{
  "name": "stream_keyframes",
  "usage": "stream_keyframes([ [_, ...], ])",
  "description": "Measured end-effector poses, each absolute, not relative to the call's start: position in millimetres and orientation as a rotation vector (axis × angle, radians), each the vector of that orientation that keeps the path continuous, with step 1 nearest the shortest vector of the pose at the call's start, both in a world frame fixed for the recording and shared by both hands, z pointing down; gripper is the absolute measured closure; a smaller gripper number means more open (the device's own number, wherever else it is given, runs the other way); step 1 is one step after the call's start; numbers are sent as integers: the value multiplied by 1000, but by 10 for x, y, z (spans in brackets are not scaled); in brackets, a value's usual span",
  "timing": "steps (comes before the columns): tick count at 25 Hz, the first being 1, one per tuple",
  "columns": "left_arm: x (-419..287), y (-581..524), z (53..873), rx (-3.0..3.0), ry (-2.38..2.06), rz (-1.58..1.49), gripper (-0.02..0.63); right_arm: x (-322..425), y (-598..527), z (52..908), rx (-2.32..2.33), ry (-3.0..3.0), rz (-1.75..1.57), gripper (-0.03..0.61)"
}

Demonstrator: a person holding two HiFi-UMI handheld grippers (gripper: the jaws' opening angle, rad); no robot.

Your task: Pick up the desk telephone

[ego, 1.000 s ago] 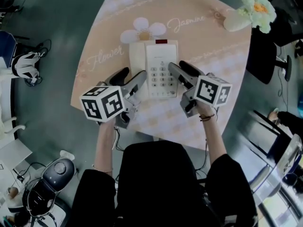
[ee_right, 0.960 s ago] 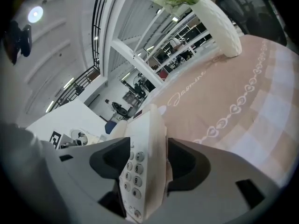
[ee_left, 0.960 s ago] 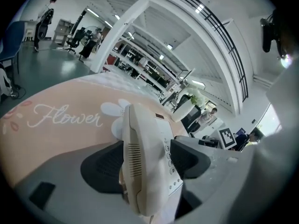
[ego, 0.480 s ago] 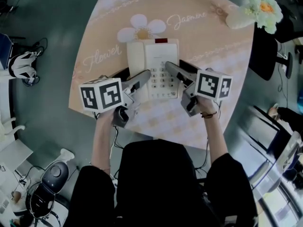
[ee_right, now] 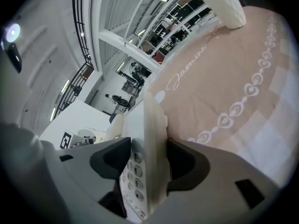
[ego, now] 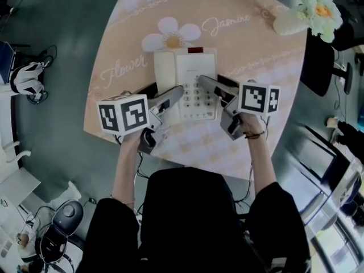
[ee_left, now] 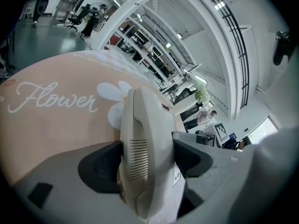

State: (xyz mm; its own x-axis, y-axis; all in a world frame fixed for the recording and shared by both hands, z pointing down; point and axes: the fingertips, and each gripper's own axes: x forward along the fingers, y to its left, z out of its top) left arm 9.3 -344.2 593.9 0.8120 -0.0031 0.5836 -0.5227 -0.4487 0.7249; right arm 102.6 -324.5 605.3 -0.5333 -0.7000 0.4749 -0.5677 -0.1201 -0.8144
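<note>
A white desk telephone (ego: 196,67) lies flat on the peach tablecloth (ego: 244,44), with its handset (ego: 164,70) on its left side. My left gripper (ego: 166,88) straddles the near end of the handset (ee_left: 140,139). Its jaws are opening, and the dark pads lie close on either side. My right gripper (ego: 209,79) straddles the phone's right edge (ee_right: 154,125). Its jaws are closing: one pad lies on the keypad (ee_right: 135,169) face and the other against the phone's outer side.
A white flower bunch (ego: 311,9) lies at the table's far right corner. A black chair (ego: 321,67) stands just past the right edge. The table's near edge runs under both grippers. A white and black device (ego: 28,75) sits on the floor at the left.
My left gripper has edged in towards the phone, so its inner finger now lies over the phone beside the handset. The right gripper has barely shifted. The telephone has stayed in place.
</note>
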Motion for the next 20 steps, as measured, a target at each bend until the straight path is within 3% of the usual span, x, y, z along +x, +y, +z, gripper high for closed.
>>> stream_keyframes([
  [20,30,-3417,5840,1925,-506,656,287,1031,-3152,5967,-1525,1953,-1785,356],
])
